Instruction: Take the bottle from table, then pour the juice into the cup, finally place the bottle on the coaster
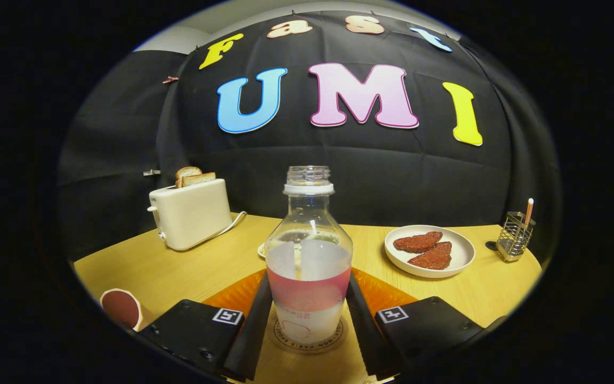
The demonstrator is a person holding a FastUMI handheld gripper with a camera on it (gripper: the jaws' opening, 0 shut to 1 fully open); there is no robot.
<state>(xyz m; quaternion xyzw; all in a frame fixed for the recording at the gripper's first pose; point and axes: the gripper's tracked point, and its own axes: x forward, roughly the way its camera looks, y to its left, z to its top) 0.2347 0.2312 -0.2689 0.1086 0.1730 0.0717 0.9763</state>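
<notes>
The bottle [308,266] stands upright on the round coaster [307,337], open mouth at 12 o'clock, between the gripper [307,298]'s 2 fingers, which flank its sides; actual contact cannot be told. Coaster lettering is too small to read.

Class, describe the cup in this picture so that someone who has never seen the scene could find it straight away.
Start at the wooden table and find the cream toaster with toast in it. Come from there to the table's near edge, where the cup stands beside the tool, whose fingers flank the bottle. It is the one small, open-topped thing with a dark red inside and a pale rim.
</notes>
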